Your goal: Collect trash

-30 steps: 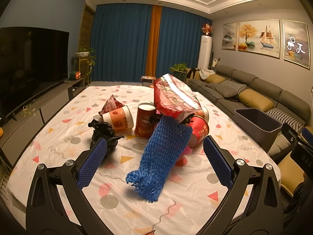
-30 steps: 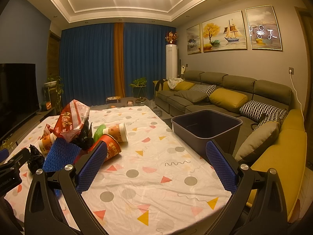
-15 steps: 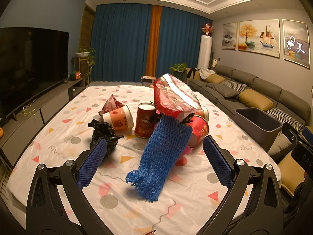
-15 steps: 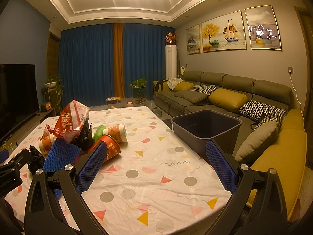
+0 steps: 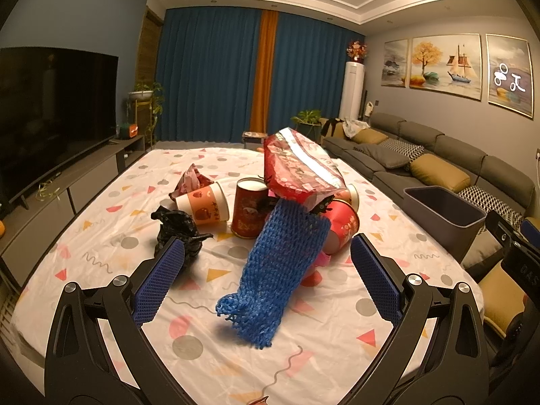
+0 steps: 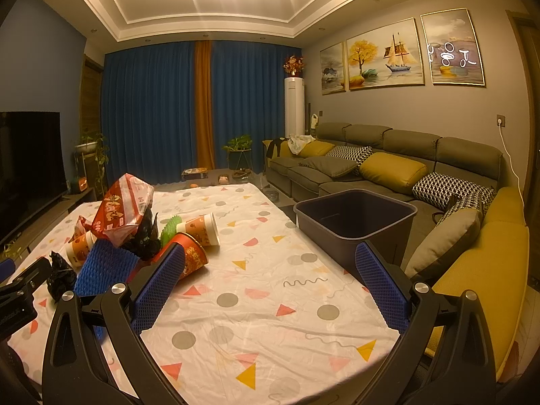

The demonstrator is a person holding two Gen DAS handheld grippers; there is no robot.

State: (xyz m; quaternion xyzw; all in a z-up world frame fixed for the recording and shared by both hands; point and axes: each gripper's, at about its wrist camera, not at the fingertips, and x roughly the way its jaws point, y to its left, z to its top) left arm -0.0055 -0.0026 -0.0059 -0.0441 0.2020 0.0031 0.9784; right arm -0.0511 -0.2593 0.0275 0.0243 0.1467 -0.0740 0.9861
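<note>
The left tool (image 5: 266, 278) was wide open and held nothing, hanging just above the table (image 5: 236, 364) with its dotted cloth. The right tool (image 6: 270, 281) was wide open too, with nothing in it. Between the left tool's blue fingers (image 5: 158, 283) lay a blue foam net (image 5: 280, 270). It was long and leaned up from its frayed near end to the trash pile behind it. A crumpled black bag (image 5: 177, 229) sat just beside the left finger. Behind the net lay a red paper cup (image 5: 341, 229) on its side, its open mouth facing the near side. A red cup (image 5: 249, 211) stood upright next to it. An orange and white cup (image 5: 206, 204) lay on its side to the left. A big red snack bag (image 5: 297, 172) sat tilted on top of the pile. Farther to the right, at the table's edge, stood a dark grey bin (image 6: 354, 222). It looked empty inside. A sofa (image 6: 388, 168) stood behind it.
</note>
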